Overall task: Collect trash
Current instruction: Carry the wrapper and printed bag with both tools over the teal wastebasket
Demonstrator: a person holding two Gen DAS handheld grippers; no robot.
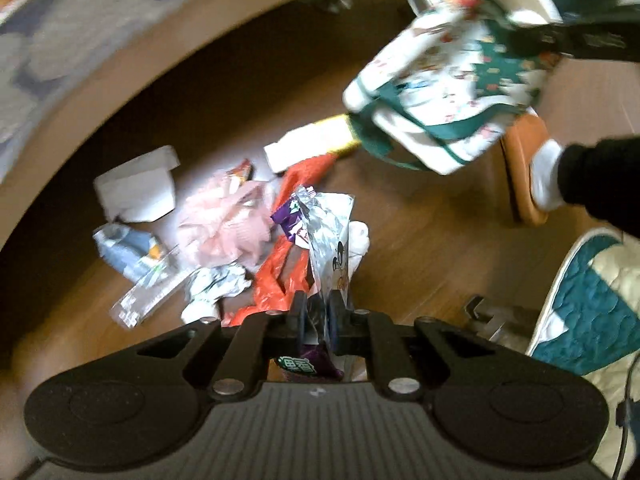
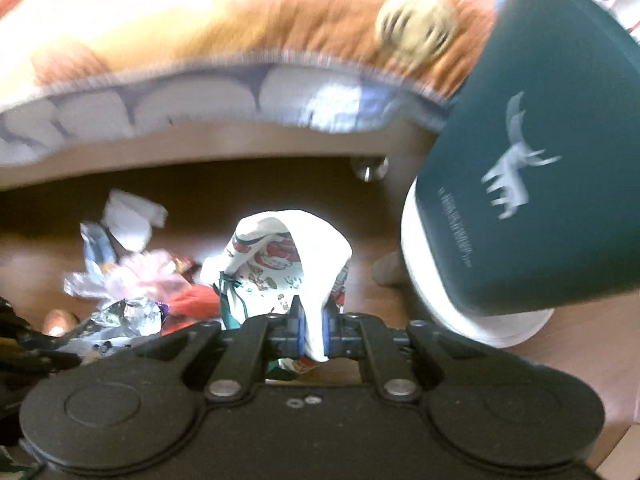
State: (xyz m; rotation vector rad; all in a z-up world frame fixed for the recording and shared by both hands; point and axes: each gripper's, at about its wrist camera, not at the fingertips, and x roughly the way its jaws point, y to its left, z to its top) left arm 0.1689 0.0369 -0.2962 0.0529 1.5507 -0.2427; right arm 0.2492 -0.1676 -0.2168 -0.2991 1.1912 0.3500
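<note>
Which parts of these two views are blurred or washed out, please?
Left wrist view: the printed tote bag is motion-smeared, while the foil wrapper in the left gripper stays fairly sharp. Right wrist view: the orange blanket is overexposed and streaked, and the green bin is softly blurred.

Crinkled silver foil wrapper point(image 1: 326, 236) is showing glossy; printed white-and-green cloth bag point(image 1: 448, 92) is looking matt; brown wooden floor point(image 1: 420, 240) is reflecting smoothly; matt black plastic left gripper point(image 1: 318, 308) is appearing ribbed.

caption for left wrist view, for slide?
Left gripper pinches a silver foil snack wrapper above floor litter while the patterned white-and-green cloth bag hangs nearby.
</note>
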